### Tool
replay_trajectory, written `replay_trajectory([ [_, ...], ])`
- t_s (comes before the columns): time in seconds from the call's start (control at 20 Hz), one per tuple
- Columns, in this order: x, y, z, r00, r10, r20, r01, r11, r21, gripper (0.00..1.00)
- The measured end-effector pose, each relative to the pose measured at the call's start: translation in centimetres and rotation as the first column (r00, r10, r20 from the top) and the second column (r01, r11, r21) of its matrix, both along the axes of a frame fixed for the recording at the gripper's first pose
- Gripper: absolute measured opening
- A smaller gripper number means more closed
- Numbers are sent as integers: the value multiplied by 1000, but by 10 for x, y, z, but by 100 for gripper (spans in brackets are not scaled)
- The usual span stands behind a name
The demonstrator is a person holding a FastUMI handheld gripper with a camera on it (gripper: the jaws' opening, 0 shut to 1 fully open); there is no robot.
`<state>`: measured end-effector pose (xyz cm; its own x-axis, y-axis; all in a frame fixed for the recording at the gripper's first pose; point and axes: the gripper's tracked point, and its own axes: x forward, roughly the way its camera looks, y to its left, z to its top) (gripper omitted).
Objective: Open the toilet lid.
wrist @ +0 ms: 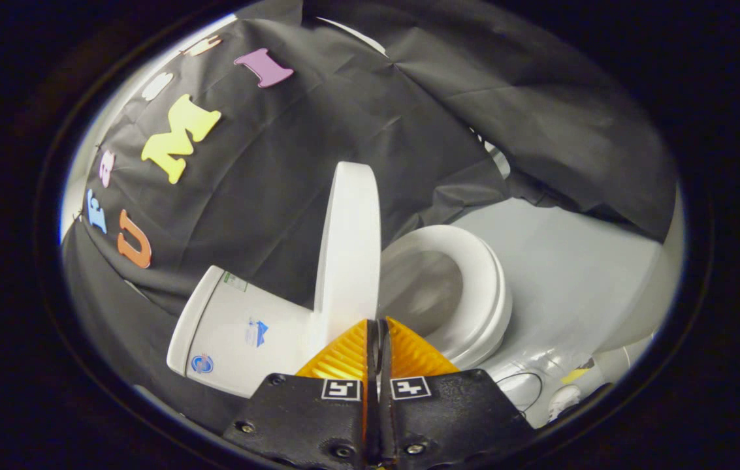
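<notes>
- white ceramic first: to the left of our fingers we see one toilet tank (239, 329), its flat face carrying a few small stickers, backed against the black cloth wall (265, 183), so that the raised lid has something behind it to lean toward.
- next comes the one toilet lid (349, 241), standing on edge, close to upright, rising from the hinge just ahead of our fingertips; we judge it stands that way because it is already swung up off the seat, so the opening looks done or very nearly so.
- at the foot of the lid sits our one gripper (377, 326), its two fingers drawn together with only a thin dark slit between them; we see nothing clamped there, and the tips lie right at the lid's lower edge, though we cannot tell for sure whether they touch it, since the fisheye bends things there.
- to the right of the lid we count one seat ring (481, 287), lying flat on the bowl with the hollow exposed, which is what an open lid should leave.
- beyond the seat a pale grey floor (572, 274) spreads out, with one further fold of black cloth hanging above it.
- near our right finger some pale, rounded objects (539, 385) lie low down, too blurred for us to name or count.
</notes>
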<state>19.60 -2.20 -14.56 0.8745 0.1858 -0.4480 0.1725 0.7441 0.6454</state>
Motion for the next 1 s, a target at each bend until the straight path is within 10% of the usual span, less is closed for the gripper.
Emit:
replay_trajectory([
  [1.0, 1, 50, 49, 993, 12, 121, 24, 955, -296, 4],
])
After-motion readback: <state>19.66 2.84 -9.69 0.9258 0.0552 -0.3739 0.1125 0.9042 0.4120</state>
